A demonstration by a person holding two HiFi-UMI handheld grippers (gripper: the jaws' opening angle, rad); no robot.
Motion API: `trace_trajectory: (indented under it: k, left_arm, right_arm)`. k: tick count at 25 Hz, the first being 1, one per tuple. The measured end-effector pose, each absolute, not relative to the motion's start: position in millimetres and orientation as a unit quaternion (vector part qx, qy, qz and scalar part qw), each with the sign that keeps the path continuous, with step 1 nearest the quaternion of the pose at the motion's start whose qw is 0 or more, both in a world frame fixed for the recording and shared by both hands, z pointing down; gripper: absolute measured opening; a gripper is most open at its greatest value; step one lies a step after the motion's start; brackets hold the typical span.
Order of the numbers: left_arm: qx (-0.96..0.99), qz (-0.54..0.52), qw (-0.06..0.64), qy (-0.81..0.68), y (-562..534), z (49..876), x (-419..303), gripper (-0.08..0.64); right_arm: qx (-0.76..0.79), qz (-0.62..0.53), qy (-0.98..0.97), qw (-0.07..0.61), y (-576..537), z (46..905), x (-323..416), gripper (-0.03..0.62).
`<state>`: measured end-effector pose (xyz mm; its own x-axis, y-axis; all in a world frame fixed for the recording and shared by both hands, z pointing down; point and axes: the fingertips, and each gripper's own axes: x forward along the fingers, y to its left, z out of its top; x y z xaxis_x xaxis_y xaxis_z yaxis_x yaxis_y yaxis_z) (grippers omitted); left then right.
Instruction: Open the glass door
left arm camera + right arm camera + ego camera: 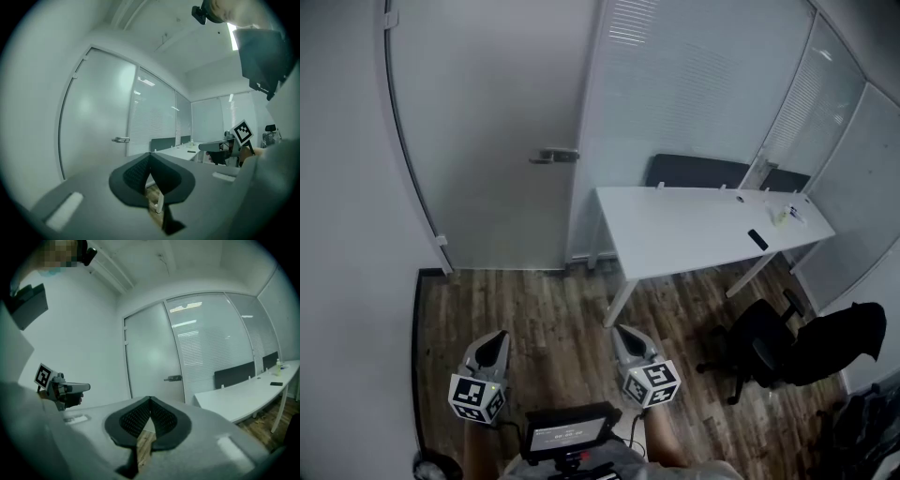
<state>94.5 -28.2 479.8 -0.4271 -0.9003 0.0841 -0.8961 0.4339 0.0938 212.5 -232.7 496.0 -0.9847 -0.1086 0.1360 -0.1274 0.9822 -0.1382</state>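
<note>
The frosted glass door [492, 131] stands closed ahead, with a metal lever handle [555, 157] on its right edge. The same door [93, 126] and handle [121, 139] show in the left gripper view, and the door [152, 362] and handle [173, 378] in the right gripper view. My left gripper [493, 349] is shut and empty, well short of the door above the wooden floor. My right gripper [628, 341] is beside it, also shut with nothing between its jaws. Both point roughly level toward the door.
A white desk [703, 230] stands to the right of the door with a small dark object [757, 239] on it. A black office chair [759, 352] with a dark garment sits at the right. Glass partitions with blinds [694, 84] run behind the desk.
</note>
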Motion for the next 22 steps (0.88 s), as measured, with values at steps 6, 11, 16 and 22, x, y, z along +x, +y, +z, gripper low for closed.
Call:
trace_trajectory:
  k: [6,11,16,22]
  left_arm:
    - [0.543,-0.015,0.051,-0.838,-21,479,86,0.005]
    - [0.548,-0.016,0.051,-0.835,-28,482,68,0.005]
    - [0.546,-0.02,0.056,-0.836,-40,487,36,0.005]
    - [0.542,-0.014,0.053,-0.838,-70,491,-21,0.005]
  right_arm:
    - [0.064,0.082,-0.993,0.061,-214,502,205,0.003]
    - [0.074,0.079,-0.992,0.072,-221,509,190,0.002]
    - [0.073,0.081,-0.991,0.074,-235,513,159,0.003]
    - [0.073,0.085,-0.991,0.075,-271,521,107,0.002]
